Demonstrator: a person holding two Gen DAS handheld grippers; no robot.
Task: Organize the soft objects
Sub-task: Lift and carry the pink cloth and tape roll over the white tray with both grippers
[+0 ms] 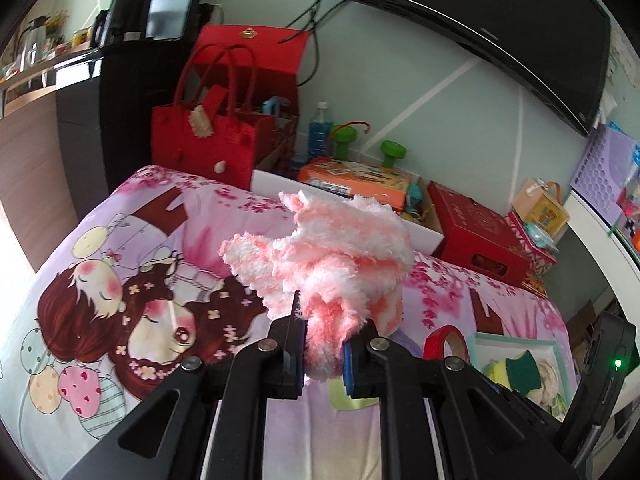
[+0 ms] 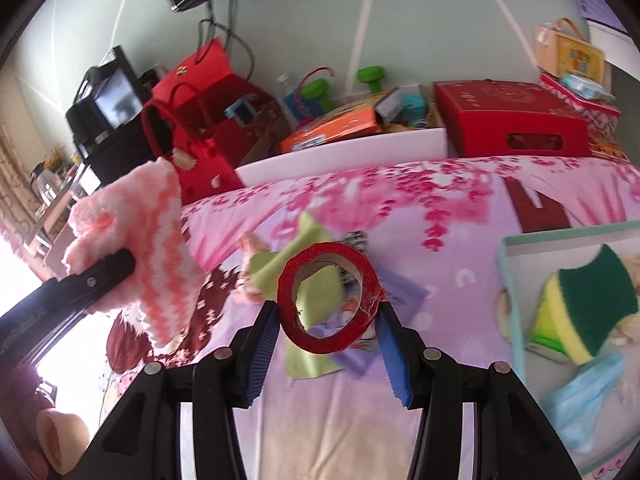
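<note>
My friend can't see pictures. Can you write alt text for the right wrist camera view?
The right gripper holds a red tape roll between its blue pads above a pink cartoon bedsheet. At left, the left gripper holds a fluffy pink-and-white cloth; at right, a box contains a green-and-yellow sponge.
</note>
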